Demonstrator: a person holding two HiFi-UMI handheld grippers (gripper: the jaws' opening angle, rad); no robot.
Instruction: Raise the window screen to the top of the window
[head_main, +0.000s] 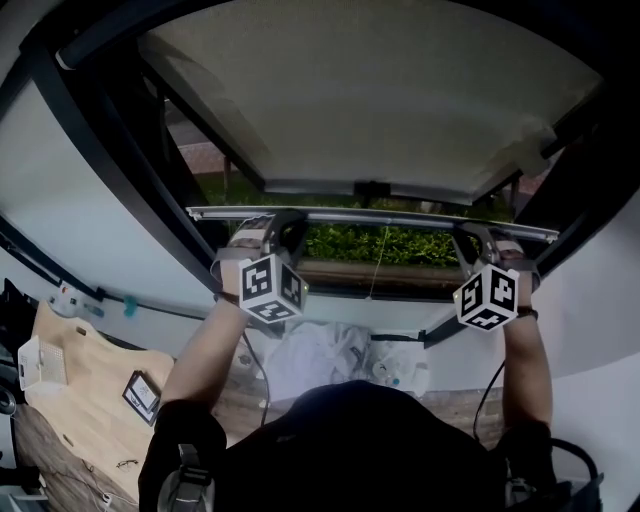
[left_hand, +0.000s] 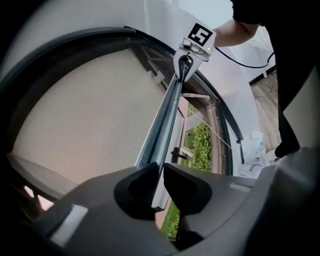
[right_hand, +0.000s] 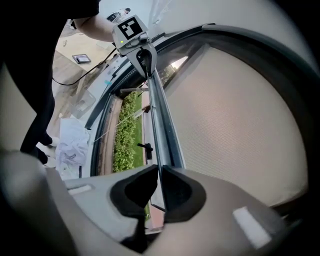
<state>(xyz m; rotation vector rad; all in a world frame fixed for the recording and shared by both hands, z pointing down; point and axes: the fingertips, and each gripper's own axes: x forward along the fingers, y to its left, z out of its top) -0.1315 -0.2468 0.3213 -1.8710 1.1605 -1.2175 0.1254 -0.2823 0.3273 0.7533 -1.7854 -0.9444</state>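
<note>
Beige mesh window screen (head_main: 380, 100) fills most of the opening — your left gripper (left_hand: 159, 176) and right gripper (right_hand: 159, 179) jaws are clamped on its grey metal bottom rail (head_main: 385, 214); most of the lifting looks left.

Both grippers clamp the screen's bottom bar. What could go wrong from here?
The left gripper and right gripper pinch only the thin edge of the bottom bar, so either might slip off when pushed up. Uneven lifting could tilt the bar and jam the screen in the frame.

Wood floor (head_main: 455, 408): crumpled white sheeting (head_main: 315, 358) by wall; pale board (head_main: 75, 410) at left, small dark card (head_main: 142, 396) on it.
</note>
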